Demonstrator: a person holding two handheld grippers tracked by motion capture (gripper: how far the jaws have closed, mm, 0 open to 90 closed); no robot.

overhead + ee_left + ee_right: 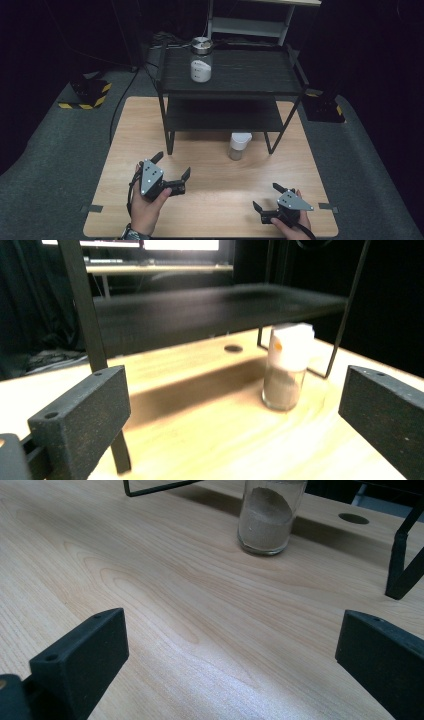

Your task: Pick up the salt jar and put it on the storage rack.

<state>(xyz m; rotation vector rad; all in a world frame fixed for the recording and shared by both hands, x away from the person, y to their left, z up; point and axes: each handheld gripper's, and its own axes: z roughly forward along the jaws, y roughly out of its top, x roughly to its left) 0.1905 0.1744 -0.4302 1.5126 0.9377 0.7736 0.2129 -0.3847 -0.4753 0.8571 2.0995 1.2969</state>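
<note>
A glass jar with a white cap and brownish powder (239, 145) (287, 367) (266, 516) stands on the wooden table (215, 200) just in front of the black two-tier shelf rack (230, 92). A second jar with a metal lid and white contents (201, 61) sits on the rack's top shelf at its left. My left gripper (172, 166) (230, 425) is open near the table's front left, apart from the jar. My right gripper (266, 197) (235, 660) is open at the front right, with bare table between its jaws.
The rack's thin black legs (92, 340) (405, 565) stand on the table near the jar. A round hole (353, 518) marks the tabletop by the rack. Grey carpet (55, 150) surrounds the table; a white shelf unit (250, 22) stands behind.
</note>
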